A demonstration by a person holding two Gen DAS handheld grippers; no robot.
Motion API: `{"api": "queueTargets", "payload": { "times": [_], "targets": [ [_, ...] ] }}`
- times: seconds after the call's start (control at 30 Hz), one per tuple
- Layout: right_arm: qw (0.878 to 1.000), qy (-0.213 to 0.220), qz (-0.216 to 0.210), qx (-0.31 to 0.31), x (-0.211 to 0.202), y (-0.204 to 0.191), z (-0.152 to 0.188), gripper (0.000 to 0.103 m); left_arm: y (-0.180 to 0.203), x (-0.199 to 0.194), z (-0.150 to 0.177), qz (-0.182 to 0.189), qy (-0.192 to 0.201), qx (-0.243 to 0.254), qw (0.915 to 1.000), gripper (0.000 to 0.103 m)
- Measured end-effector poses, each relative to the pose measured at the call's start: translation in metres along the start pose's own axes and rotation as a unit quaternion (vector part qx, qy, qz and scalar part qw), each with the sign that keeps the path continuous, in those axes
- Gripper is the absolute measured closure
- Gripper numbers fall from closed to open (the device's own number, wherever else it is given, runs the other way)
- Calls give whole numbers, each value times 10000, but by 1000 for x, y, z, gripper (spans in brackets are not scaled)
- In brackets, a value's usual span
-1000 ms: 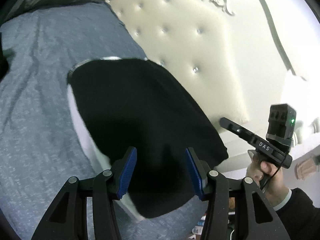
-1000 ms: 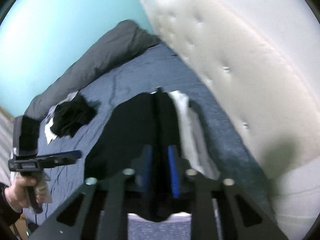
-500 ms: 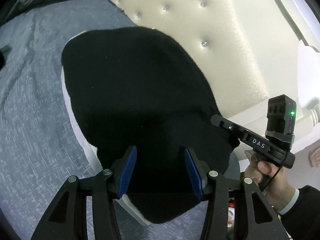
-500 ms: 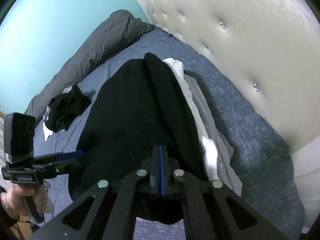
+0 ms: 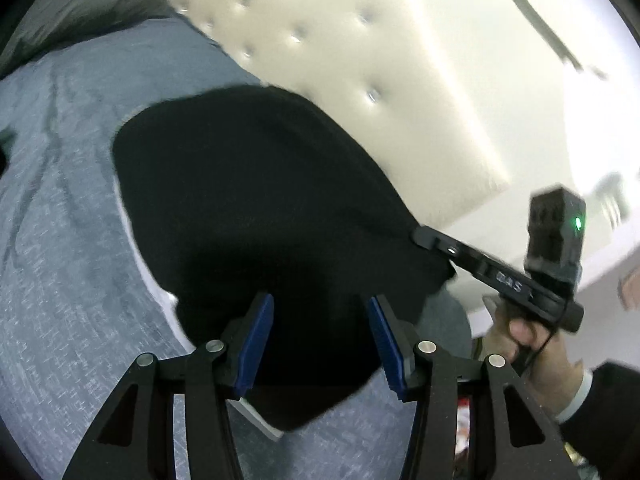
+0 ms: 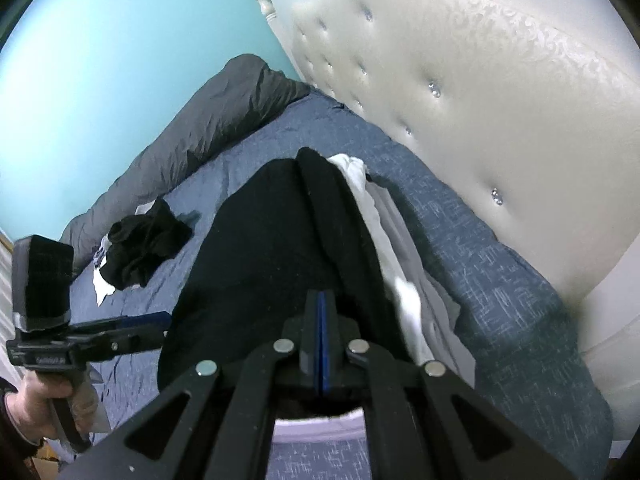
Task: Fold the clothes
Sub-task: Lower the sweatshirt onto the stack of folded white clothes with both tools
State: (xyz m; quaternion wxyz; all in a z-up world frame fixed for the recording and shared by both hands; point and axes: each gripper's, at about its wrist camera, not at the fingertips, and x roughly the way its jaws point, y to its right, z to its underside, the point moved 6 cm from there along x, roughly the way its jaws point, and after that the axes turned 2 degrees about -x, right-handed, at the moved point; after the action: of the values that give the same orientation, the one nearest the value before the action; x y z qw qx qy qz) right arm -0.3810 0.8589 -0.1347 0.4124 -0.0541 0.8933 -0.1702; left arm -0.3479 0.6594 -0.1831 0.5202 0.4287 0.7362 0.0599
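Note:
A black garment [image 5: 260,200] lies spread over white clothing [image 6: 384,232] on the blue bedsheet [image 5: 60,240]. My left gripper [image 5: 320,302] hovers over the garment's near edge, jaws apart, with black cloth showing between the blue pads, which do not press on it. In the right wrist view the left gripper [image 6: 164,320] reaches the black garment [image 6: 280,260] at its left edge. My right gripper [image 6: 322,300] is shut, pads together on a raised ridge of the black cloth. From the left wrist view the right gripper [image 5: 420,236] meets the garment's right edge.
A cream tufted headboard [image 6: 480,100] runs along the right side of the bed. A grey duvet [image 6: 200,128] is rolled against the teal wall at the far end. A crumpled pile of black and white clothes [image 6: 144,248] sits on the sheet to the left.
My right gripper's jaws closed on the black ridge and it sank toward the garment. My left gripper came down closer over the black cloth, its jaws staying equally apart.

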Motion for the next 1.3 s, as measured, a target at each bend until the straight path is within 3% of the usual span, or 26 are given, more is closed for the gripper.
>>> {"api": "queueTargets", "payload": {
  "times": [0.1, 0.3, 0.5, 0.63, 0.73, 0.87, 1.13, 1.3],
  "targets": [
    [10000, -58, 58, 35, 1, 3, 5, 103, -3, 8, 9, -30, -97, -8, 9999, 50],
    [9992, 214, -224, -236, -6, -21, -32, 103, -12, -1, -3, -2, 38, -213, 9998, 50],
    [9982, -403, -9, -449, 40, -33, -41, 103, -34, -2, -32, -207, 284, -390, 9986, 49],
    [9979, -593, 215, -109, 56, -14, -32, 103, -54, 18, -34, -250, -92, -573, 9980, 50],
    [9989, -439, 71, 162, 48, -12, -32, 103, -59, 17, -33, -285, -48, -610, 9977, 49],
    [9998, -203, 88, 17, 25, -22, -27, 103, -56, -2, -29, -195, 128, -628, 9978, 49],
    [9988, -95, 487, 57, -5, -6, 8, 103, -49, -9, 0, -282, 37, -442, 9986, 49],
    [9984, 148, 538, 54, -19, -19, 10, 103, -37, -18, 2, -178, 275, -365, 9988, 49]
  ]
}}
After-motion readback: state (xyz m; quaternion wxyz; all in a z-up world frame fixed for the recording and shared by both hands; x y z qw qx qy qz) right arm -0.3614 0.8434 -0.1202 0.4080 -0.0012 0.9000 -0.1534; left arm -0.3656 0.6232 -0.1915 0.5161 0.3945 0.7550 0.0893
